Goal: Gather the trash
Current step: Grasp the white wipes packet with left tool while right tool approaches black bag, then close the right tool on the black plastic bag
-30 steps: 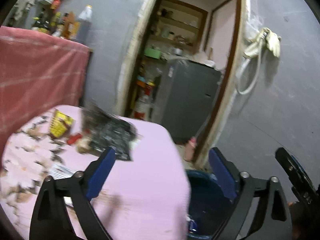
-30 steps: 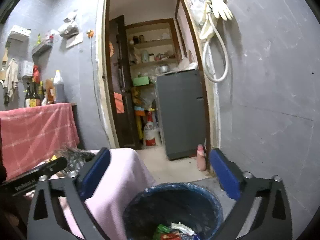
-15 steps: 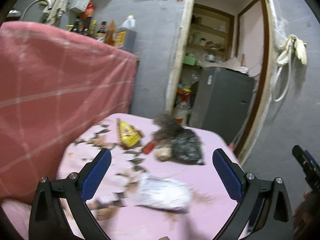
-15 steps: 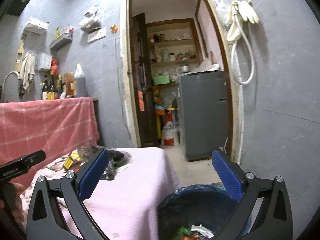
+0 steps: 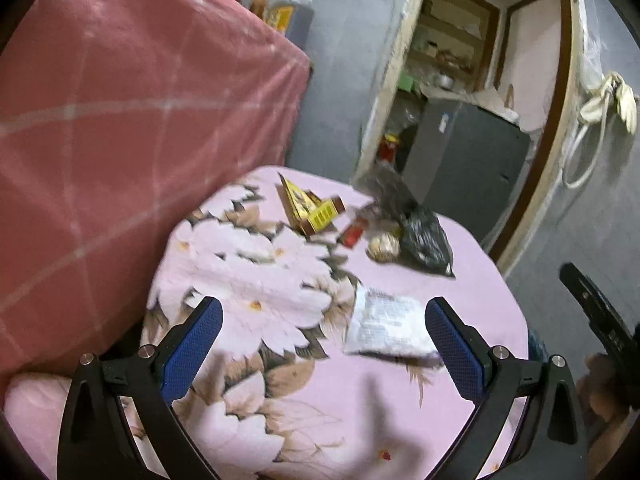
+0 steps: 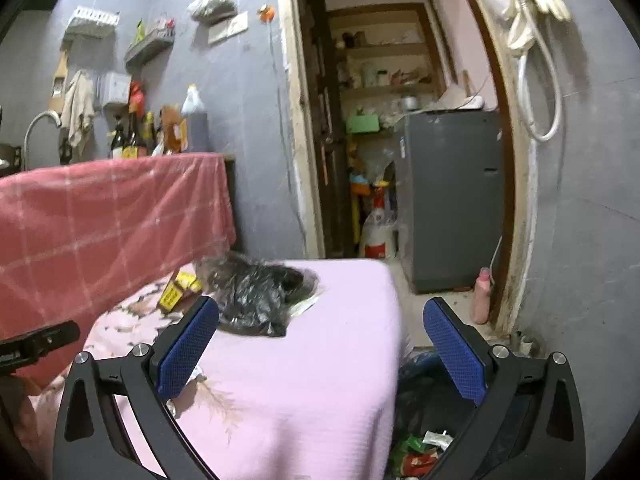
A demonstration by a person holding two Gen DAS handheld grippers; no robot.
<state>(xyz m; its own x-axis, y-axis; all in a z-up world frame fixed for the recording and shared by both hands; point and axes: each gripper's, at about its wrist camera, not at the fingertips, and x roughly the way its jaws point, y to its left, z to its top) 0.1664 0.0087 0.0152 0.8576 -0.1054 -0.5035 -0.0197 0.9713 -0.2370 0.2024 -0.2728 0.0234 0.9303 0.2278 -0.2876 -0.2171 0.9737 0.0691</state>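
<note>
The left gripper (image 5: 322, 344) hangs over the tabletop (image 5: 472, 280) with fingers spread wide and empty; a white packet (image 5: 386, 326) lies just ahead between them. Farther on sit a black plastic bag (image 5: 424, 236), a red wrapper (image 5: 354, 234) and a yellow carton (image 5: 310, 208). The right gripper (image 6: 320, 346) is likewise wide apart, empty, above the tabletop's edge and the trash bin (image 6: 420, 440) holding wrappers.
</note>
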